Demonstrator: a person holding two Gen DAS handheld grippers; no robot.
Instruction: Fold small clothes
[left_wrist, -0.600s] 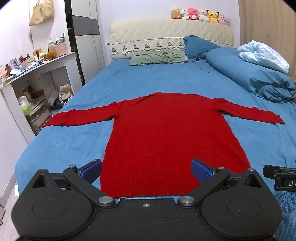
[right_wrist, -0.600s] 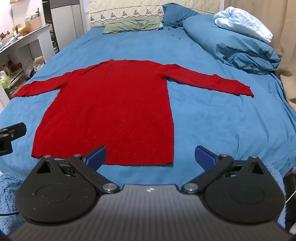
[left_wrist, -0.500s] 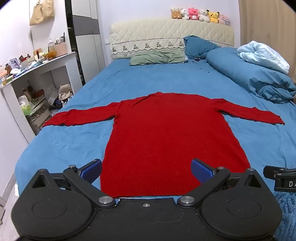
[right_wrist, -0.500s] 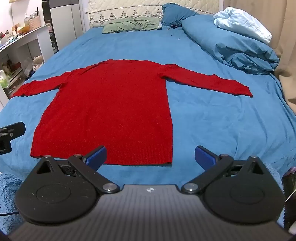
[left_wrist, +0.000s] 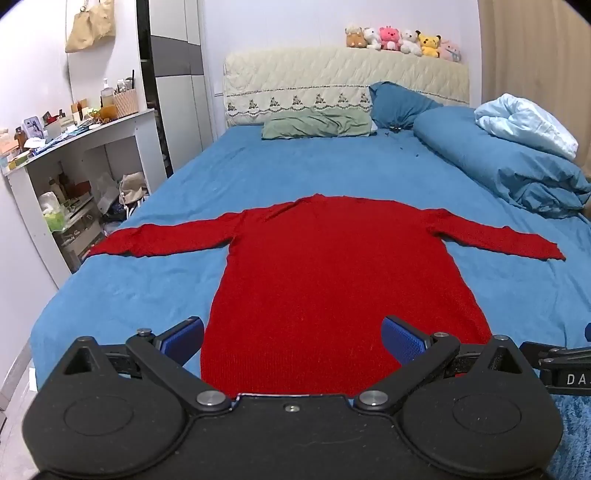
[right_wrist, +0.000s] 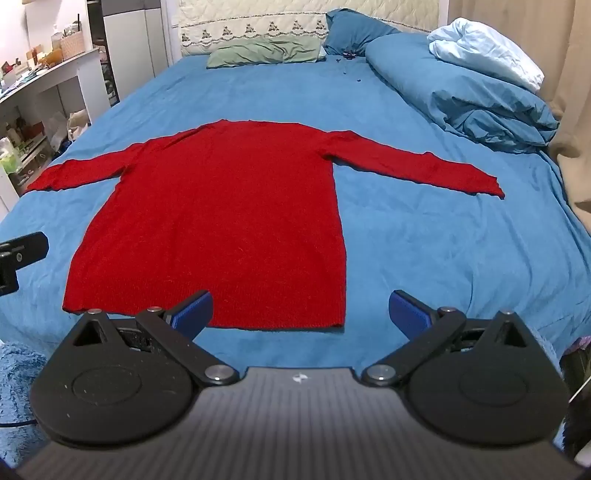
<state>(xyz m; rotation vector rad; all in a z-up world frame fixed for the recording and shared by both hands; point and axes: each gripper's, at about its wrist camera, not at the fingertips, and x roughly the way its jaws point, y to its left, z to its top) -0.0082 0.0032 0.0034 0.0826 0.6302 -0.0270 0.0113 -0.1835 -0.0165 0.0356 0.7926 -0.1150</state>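
A red sweater (left_wrist: 332, 280) lies flat on the blue bed (left_wrist: 332, 173), back or front up (I cannot tell which), both sleeves stretched out sideways and the hem nearest the grippers. That spread looks deliberate: with nothing bunched, every edge is free to be pinched and each fold line is plain.

The left gripper (left_wrist: 293, 338) hovers just short of the hem with its jaws wide and nothing between them; the hem's left corner sits just inside its left finger. The right gripper (right_wrist: 301, 308) has its jaws equally wide and empty; the hem's right corner lies between its fingers, slightly ahead. Neither touches the cloth.

No fold has been made, so the task seems to be at its very start. The left sleeve (left_wrist: 166, 240) runs far out ahead and to the left of the left jaws, the right sleeve (right_wrist: 417, 166) ahead and to the right of the right jaws. The knit looks soft and limp, likely to sag when lifted, so a firm pinch at an edge would serve best.
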